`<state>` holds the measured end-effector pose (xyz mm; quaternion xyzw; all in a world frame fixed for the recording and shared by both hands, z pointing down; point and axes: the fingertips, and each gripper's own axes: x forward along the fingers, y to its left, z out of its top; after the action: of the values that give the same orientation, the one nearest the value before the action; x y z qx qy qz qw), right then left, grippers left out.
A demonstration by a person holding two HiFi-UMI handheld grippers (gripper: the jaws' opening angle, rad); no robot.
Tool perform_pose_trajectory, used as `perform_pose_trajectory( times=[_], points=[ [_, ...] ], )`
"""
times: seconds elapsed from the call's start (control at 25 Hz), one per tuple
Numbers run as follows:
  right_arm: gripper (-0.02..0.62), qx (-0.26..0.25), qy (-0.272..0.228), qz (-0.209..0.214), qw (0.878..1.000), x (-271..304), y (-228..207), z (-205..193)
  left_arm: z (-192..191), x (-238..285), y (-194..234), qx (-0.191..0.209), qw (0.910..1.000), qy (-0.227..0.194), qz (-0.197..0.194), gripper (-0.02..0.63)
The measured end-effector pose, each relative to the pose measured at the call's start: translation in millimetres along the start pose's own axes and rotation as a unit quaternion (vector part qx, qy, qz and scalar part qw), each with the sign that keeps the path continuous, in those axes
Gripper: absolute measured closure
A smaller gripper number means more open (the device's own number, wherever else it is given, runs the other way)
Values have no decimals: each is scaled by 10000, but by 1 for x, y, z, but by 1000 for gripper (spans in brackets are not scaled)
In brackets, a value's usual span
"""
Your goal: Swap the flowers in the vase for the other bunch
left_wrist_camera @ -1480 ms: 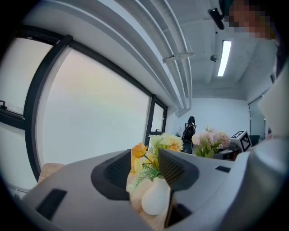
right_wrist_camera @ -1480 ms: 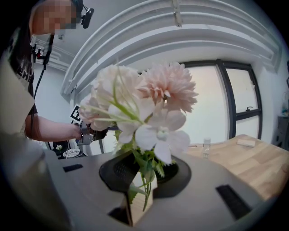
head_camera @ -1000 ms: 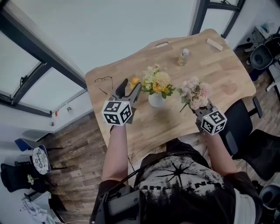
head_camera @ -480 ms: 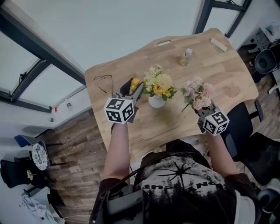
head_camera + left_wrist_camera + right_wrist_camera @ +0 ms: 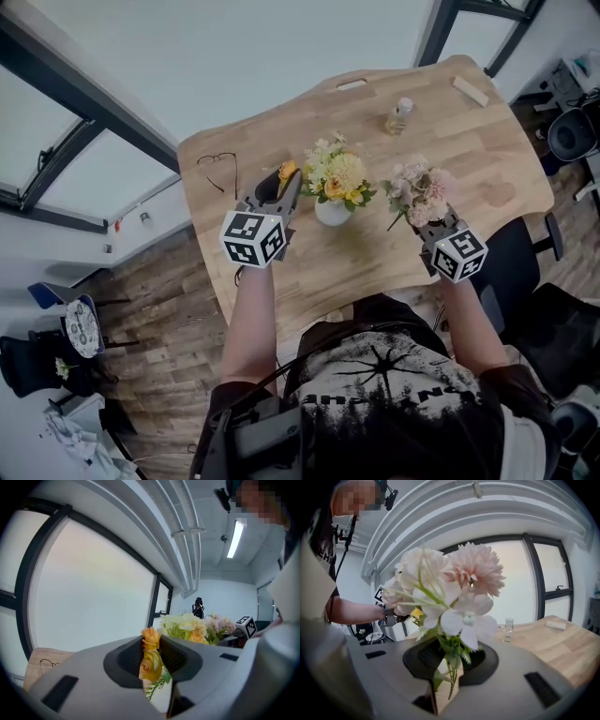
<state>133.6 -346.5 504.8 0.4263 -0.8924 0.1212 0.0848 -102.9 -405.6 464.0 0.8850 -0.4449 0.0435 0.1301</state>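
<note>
A small white vase stands mid-table and holds a yellow and cream bunch. My left gripper is at the bunch's left side. Its jaws have just been closing, and they now press on an orange flower at the edge of that bunch. The left gripper points nearly level. To the right of the vase my right gripper is shut on the stems of a pink bunch and holds it upright above the table. In the right gripper view the pink blooms rise from between the jaws of the right gripper.
On the wooden table lie a pair of glasses at the far left, a small clear bottle and two wooden blocks at the back. A black office chair stands at the right.
The left gripper's jaws have narrowed from wide open onto the orange flower. The right gripper still holds the pink bunch and has barely shifted.
</note>
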Motion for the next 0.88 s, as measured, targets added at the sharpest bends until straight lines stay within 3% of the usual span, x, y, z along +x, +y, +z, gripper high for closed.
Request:
perform_pose_trajectory(
  times=[0.4,0.6,0.88],
  points=[
    [521,-349,185,138,9991,5,12,-8,11,-3,-14,57,9998,-142,91,519],
    [520,-505,206,158,9984,5,16,-6,30,-7,-12,-91,9992,-360,113,523],
    [521,-700,128,290,9970,5,28,2,59,-5,-25,61,9983,-565,86,525]
  ],
)
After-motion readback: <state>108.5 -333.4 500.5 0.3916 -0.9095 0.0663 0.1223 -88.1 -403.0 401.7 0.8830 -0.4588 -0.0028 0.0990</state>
